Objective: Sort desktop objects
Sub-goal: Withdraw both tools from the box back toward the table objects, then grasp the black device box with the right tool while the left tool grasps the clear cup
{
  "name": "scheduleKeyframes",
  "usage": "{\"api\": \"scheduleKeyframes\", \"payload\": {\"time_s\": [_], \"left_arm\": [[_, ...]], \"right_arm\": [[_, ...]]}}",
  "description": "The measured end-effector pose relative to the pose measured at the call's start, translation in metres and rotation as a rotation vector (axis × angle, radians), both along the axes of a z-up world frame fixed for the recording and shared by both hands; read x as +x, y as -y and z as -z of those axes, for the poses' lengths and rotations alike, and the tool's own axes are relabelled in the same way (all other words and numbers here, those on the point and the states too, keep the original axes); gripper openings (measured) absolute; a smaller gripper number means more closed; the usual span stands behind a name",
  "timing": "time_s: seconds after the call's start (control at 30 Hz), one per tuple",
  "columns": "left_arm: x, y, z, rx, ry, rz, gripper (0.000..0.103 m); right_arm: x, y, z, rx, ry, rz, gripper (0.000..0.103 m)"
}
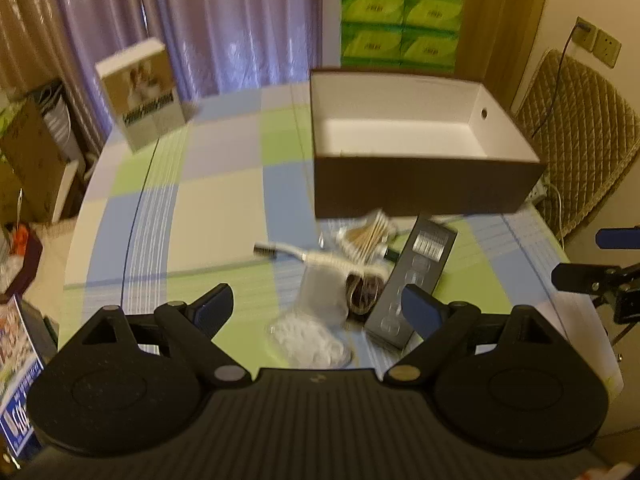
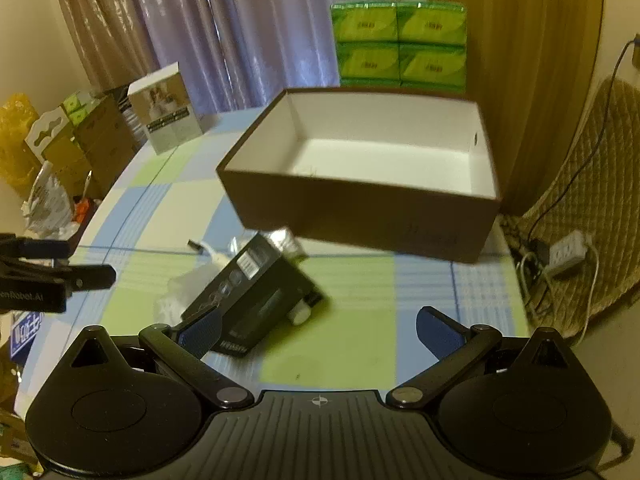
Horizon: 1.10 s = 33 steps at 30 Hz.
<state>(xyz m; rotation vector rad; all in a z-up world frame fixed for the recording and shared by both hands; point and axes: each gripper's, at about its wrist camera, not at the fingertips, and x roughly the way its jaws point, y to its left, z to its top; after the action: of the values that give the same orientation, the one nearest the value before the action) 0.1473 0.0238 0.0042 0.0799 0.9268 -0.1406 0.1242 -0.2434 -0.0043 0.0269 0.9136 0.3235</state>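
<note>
Box [image 2: 360,216], dark brown outside, white inside, open-topped, empty.

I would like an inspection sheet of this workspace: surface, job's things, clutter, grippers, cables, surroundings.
Surface: table under a checked cloth of blue, green and cream.
Job's things: open brown box, inside white, nothing seen in it; before it a pile with a dark flat package, cotton swabs, a clear bag.
Clutter: upright photo box at the far left; green tissue packs behind the brown box.
Grippers: left gripper and right gripper open, holding nothing.
Cables: white cable in the pile; power strip on the floor.
Surroundings: curtains, quilted chair.
</note>
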Motion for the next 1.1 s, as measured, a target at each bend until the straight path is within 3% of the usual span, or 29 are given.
{"api": "scheduleKeyframes", "payload": {"time_s": [0.3, 0.87, 1.1], "left_arm": [[-0.005, -0.024, 0.033, 0.005, -0.089, -0.068, 0.089], [0.021, -0.056, 0.07, -0.001, -0.157, -0.097, 0.089], [0.035, -0.068, 0.084, 0.0, -0.181, -0.095, 0.089]], "right_arm": [[0.0, -0.015, 0.021, 0.025, -0.081, 0.012, 0.101], [0.027, -0.066, 0.049, -0.004, -0.096, 0.086, 0.1], [0.04, -0.089, 0.055, 0.002, -0.074, 0.132, 0.085]]}}
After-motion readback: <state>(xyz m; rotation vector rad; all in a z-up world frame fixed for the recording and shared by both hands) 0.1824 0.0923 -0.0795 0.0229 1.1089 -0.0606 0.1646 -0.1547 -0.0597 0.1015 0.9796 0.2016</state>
